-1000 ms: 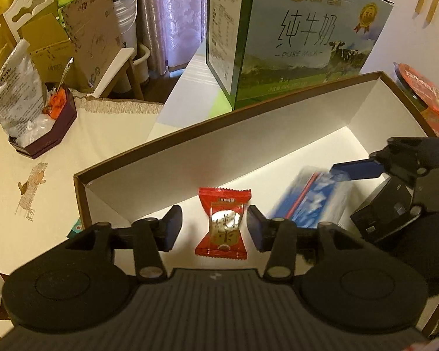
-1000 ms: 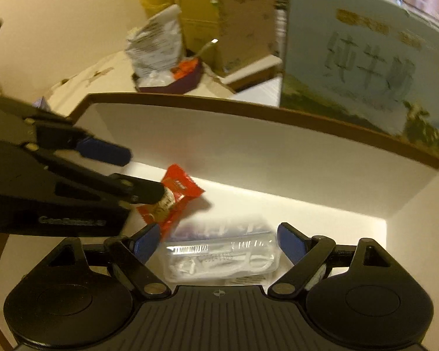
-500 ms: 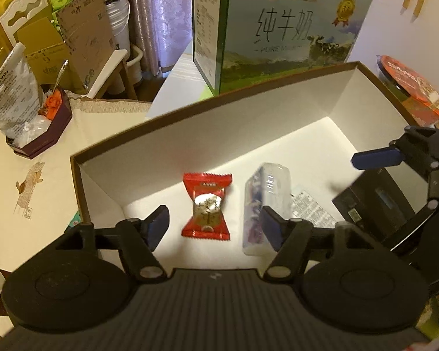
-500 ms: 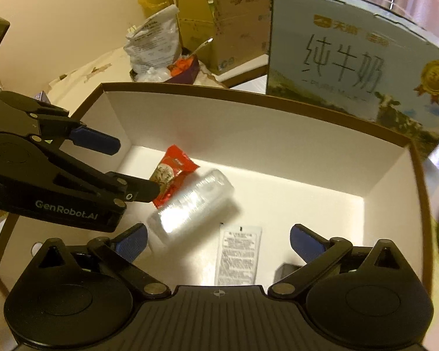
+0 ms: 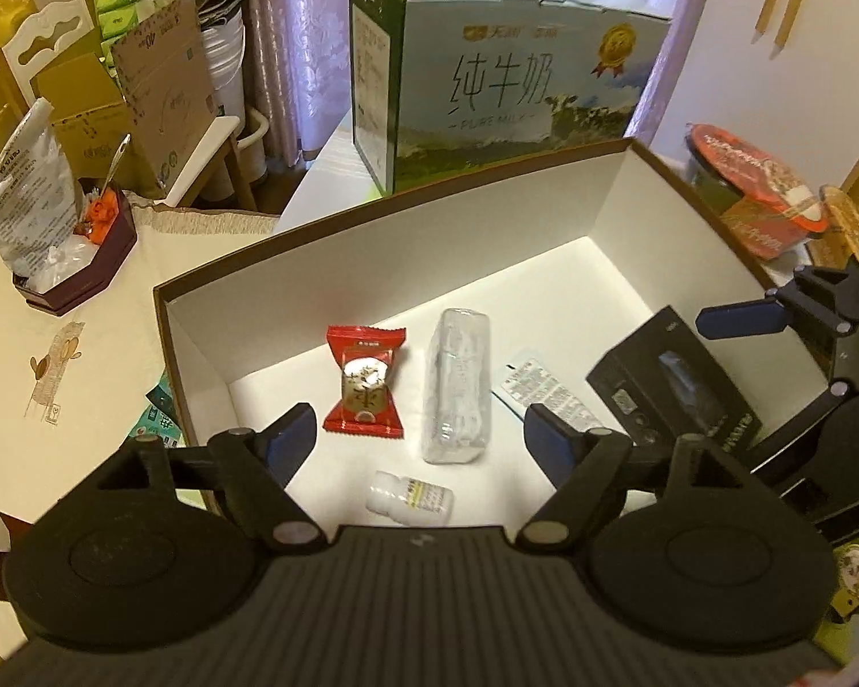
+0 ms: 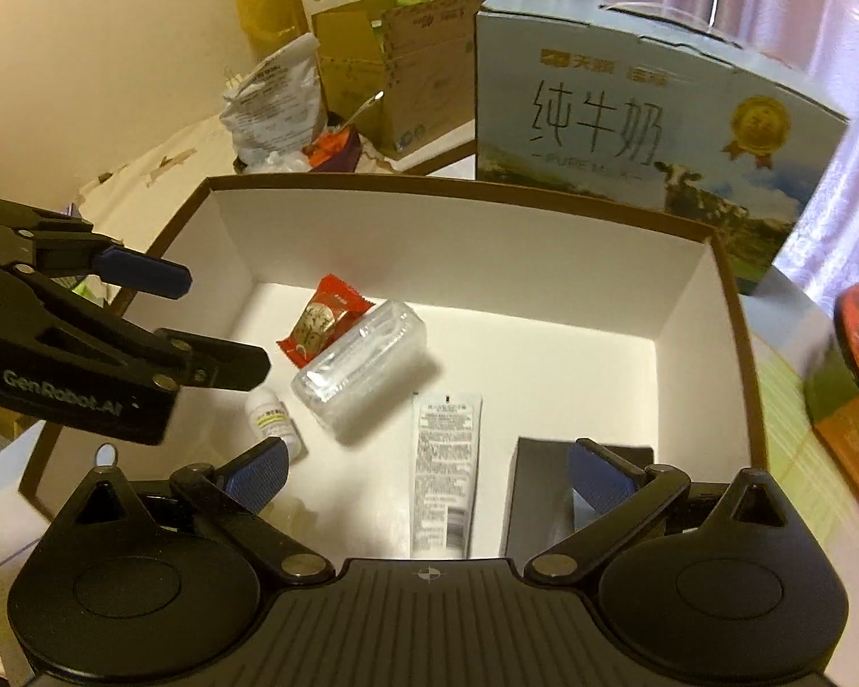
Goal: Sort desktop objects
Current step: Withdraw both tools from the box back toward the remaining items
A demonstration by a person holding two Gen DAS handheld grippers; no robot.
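The brown-rimmed cardboard box with the white inside [image 5: 383, 263] is the landmark here. On its floor lie a red foil-wrapped sweet [image 5: 365, 380], a clear plastic case [image 5: 457, 395] just beside it, a small white pill bottle [image 5: 411, 497] nearer the left gripper [image 5: 421, 435], a flat white printed sachet [image 6: 445, 469] and a black carton [image 5: 673, 386].

The left gripper's jaws are opening with nothing between them, and it hangs above the sweet and the case. The right gripper [image 6: 426, 472] stands wide and holds nothing, over the sachet.

The step looks like a release and retreat from the box. Done well, both grippers lift clear of the walls before moving sideways (the rim is easy to catch), and the two grippers keep apart.
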